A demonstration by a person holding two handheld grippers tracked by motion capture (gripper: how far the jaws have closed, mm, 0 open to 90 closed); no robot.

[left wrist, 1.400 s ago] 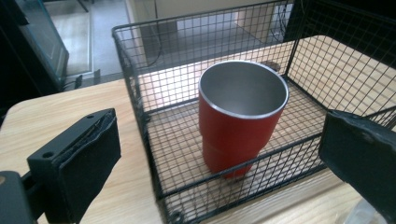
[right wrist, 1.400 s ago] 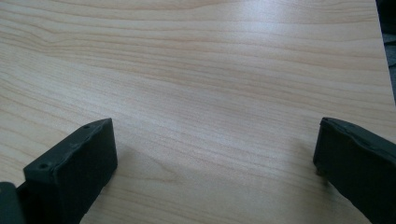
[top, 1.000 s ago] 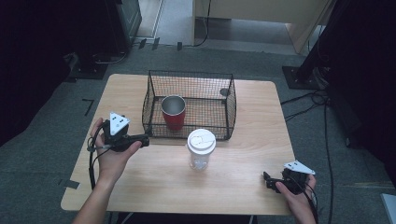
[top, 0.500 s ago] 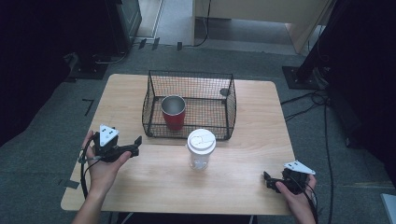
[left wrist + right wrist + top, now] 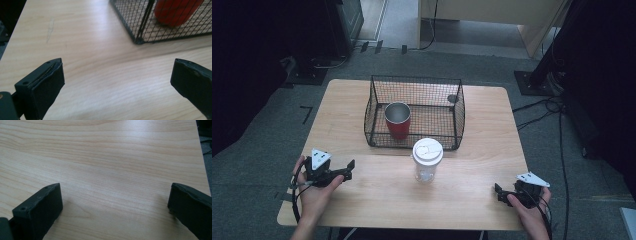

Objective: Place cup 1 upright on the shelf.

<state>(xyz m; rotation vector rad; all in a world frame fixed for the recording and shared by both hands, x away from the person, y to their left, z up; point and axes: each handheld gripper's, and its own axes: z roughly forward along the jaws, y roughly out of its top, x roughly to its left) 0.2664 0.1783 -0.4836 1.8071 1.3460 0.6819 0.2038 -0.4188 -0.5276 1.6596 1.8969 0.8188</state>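
Note:
A black wire basket [image 5: 458, 120] stands at the middle back of the wooden table [image 5: 377, 200], with a red metal cup [image 5: 397, 120] upright inside its left half. In front of the basket stands a clear cup with a white lid [image 5: 427, 159]. My left gripper [image 5: 348, 170] rests open near the table's front left, held in a hand, pointing right. Its view has the jaws wide apart [image 5: 117, 72] over bare wood, with the basket corner [image 5: 140, 37] and red cup [image 5: 175, 10] beyond. My right gripper [image 5: 499, 194] sits open at the front right [image 5: 115, 197], nothing between its jaws.
A small dark round object [image 5: 452, 98] shows at the basket's back right. Grey carpet [image 5: 262, 150] surrounds the table, with cables [image 5: 552, 107] and dark equipment stands to the right and back left.
My left gripper has drawn back from beside the basket toward the table's front left edge. The right gripper, the cups and the basket have stayed put.

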